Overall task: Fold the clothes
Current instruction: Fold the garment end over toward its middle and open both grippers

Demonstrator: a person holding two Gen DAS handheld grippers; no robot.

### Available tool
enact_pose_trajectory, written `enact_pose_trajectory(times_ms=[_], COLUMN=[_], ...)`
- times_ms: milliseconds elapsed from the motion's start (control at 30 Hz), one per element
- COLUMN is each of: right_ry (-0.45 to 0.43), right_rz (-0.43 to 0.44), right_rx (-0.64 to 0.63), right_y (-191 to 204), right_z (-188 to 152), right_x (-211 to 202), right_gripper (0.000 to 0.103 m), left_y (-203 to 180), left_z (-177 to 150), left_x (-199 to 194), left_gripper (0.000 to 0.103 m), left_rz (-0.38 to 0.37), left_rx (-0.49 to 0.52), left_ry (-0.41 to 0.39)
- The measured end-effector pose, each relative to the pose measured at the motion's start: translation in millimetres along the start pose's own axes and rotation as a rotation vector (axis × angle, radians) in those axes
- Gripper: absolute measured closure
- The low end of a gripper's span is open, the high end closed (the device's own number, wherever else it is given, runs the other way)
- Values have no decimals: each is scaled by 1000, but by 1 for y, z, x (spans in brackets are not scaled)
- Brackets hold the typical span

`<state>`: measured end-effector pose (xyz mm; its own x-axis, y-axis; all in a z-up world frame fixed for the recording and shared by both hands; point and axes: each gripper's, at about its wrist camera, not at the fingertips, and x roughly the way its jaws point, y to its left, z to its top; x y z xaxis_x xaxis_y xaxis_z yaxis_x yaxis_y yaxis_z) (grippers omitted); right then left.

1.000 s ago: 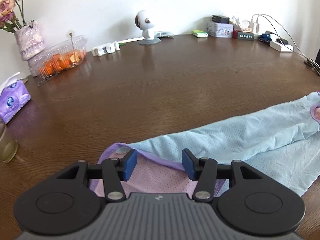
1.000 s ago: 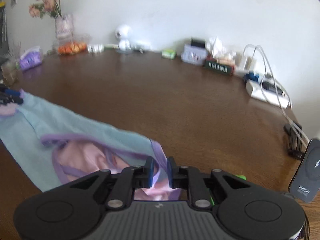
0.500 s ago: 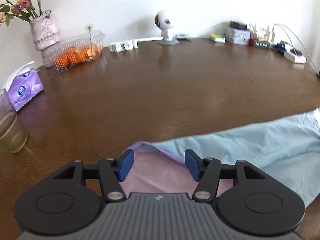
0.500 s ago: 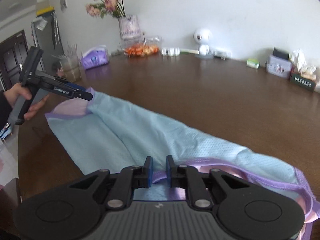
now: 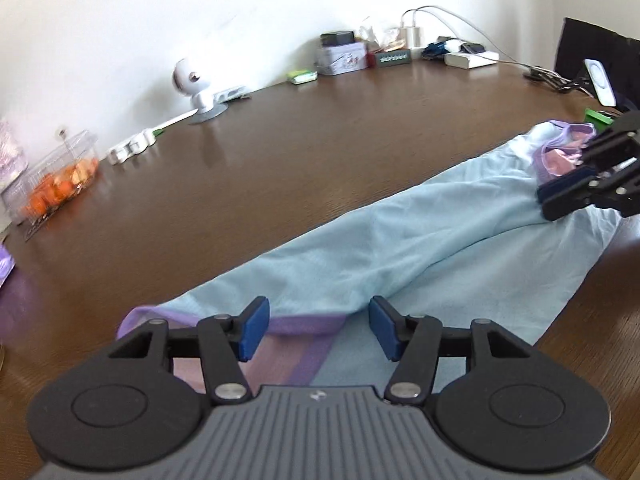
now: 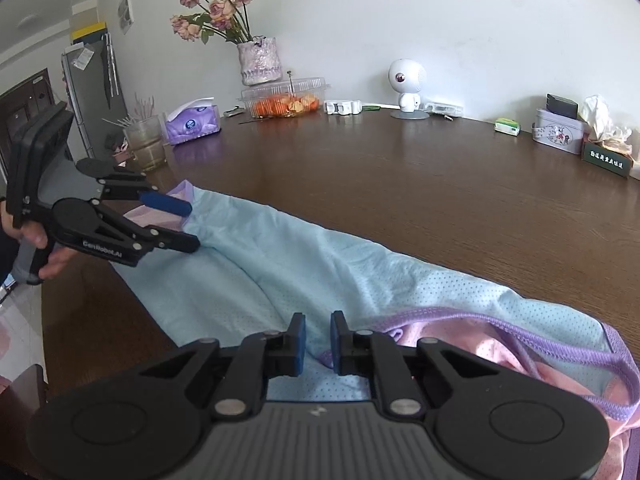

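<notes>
Right wrist view: pale-blue garment (image 6: pixel 320 264) lies flat on worktop (image 6: pixel 460 184), long axis ten to four o'clock; left claw (image 6: pixel 190 226) closing, unpinched, astride its ten-o'clock hem; right claw (image 6: pixel 318 344) nearly together over its four-o'clock end.

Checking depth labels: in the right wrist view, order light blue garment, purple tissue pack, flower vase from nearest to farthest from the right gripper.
From the right gripper:
1. Light blue garment, directly under and ahead of the fingertips.
2. Purple tissue pack, far left, partway up the table.
3. Flower vase, at the back wall, behind the clear fruit box.
</notes>
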<state>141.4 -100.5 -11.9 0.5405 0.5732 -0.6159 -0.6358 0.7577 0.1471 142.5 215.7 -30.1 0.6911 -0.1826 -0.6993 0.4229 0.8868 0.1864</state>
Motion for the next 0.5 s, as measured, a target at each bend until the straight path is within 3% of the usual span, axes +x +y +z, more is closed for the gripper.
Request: enact_pose_trajectory(times_ms=[133,200,233,267,300,400,500], right_ry=[5,-29,-64,-100,-135,-145,-112], right_rz=[-23,-47,-79,-110,-146,-376,-450], right_rx=[-38,-61,-43,-24,-3,207,393], right_y=[4,7,3,-2,-7,-42,-63], right_z=[-3,-5,-9,-13,-17,-37,-66], right_x=[-2,-24,-44,-64,-84,-125,-138], right_gripper=[94,88,77,57,50,48,50], left_y=[12,14,16,18,19,19,13], left_z=[-3,-1,0,1,2,5,20], left_x=[-5,-20,-30,-39,-49,-66,-67], left_gripper=[52,52,50,47,43,38,38], left_rz=[10,-14,-20,-12,0,70,78], left_rx=[-25,-42,-61,-79,-94,-139,-251], left_ry=[17,-30,-62,-88,-114,-167,-187])
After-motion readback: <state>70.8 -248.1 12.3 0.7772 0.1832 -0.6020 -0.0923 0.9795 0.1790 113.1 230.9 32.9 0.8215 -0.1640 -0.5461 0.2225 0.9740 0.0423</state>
